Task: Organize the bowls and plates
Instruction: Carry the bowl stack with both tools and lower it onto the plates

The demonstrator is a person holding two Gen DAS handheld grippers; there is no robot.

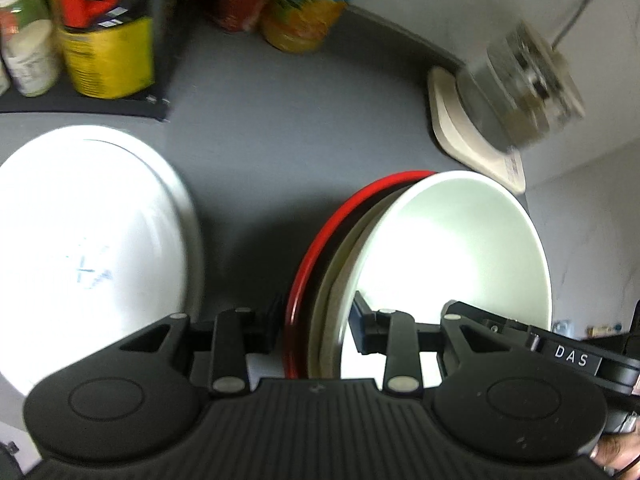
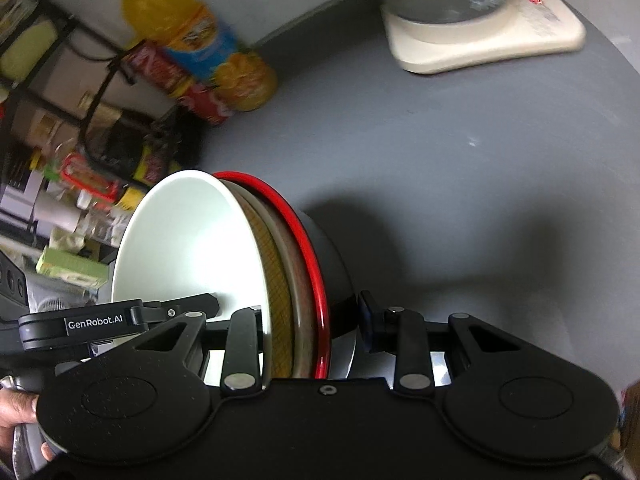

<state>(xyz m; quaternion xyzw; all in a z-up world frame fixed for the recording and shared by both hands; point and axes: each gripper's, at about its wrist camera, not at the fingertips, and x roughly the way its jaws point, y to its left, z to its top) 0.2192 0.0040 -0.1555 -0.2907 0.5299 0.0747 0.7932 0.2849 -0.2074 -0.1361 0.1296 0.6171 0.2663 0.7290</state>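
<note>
1. My left gripper (image 1: 316,326) and right gripper (image 2: 310,320) both clamp the rim of one nested bowl stack (image 1: 448,248), carried above the grey table (image 1: 280,152).
2. A white plate (image 1: 88,240) lies left of the stack, nearer my left gripper.

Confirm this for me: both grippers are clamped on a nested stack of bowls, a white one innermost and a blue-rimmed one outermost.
One detail is wrong: the outermost bowl's rim is red, not blue, as both wrist views show. The rest holds: the left gripper and right gripper each straddle the stack's edge, with the white bowl innermost.
</note>
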